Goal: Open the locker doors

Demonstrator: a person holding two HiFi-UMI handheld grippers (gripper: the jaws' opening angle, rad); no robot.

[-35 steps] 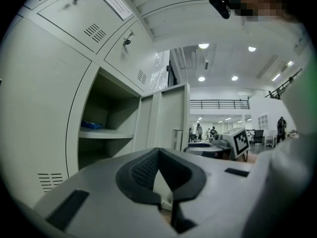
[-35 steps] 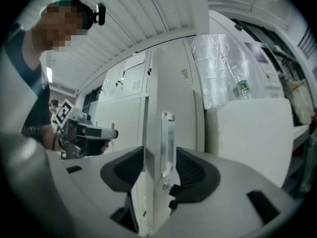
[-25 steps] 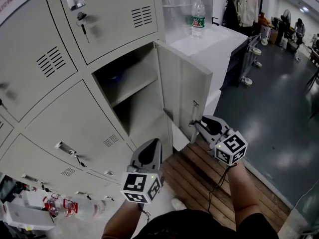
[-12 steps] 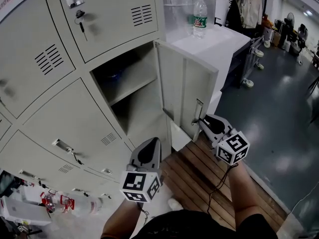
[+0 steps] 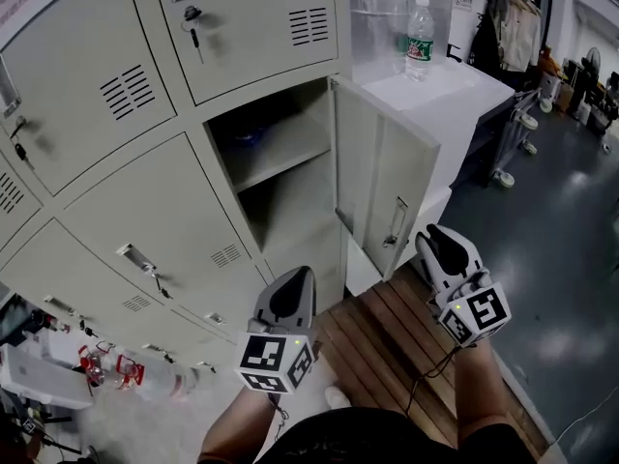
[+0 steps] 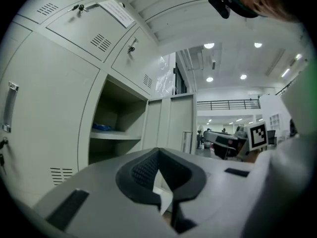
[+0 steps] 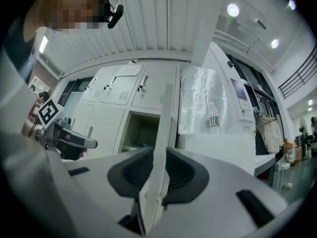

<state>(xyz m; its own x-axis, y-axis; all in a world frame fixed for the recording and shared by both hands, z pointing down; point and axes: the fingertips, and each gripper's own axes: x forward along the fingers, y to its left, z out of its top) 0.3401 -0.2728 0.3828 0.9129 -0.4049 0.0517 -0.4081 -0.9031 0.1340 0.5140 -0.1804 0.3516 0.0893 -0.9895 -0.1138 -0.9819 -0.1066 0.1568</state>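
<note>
The grey locker bank fills the left of the head view. One locker door [image 5: 382, 177] stands swung out to the right, its handle [image 5: 396, 222] facing me and the shelf [image 5: 280, 158] inside bare to view. My right gripper [image 5: 435, 236] hovers just right of that handle, not touching it. Its jaws are slightly parted, and in the right gripper view the door's edge [image 7: 163, 128] lines up in the gap of the right gripper [image 7: 159, 165]. My left gripper [image 5: 296, 280] hangs low in front of the open locker, its tips together and empty; the left gripper [image 6: 158, 155] points at the open compartment [image 6: 116, 128].
Closed doors surround the open one: one below left with a handle [image 5: 135, 256], and upper ones with keys [image 5: 193, 29]. A white table [image 5: 455, 90] with a water bottle [image 5: 419, 25] stands right of the lockers. Wooden slats [image 5: 387, 327] lie underfoot; bottles [image 5: 121, 370] lie lower left.
My right gripper has come off the door's handle and drawn back to the right. The door has swung a little wider. The left gripper has stayed put.
</note>
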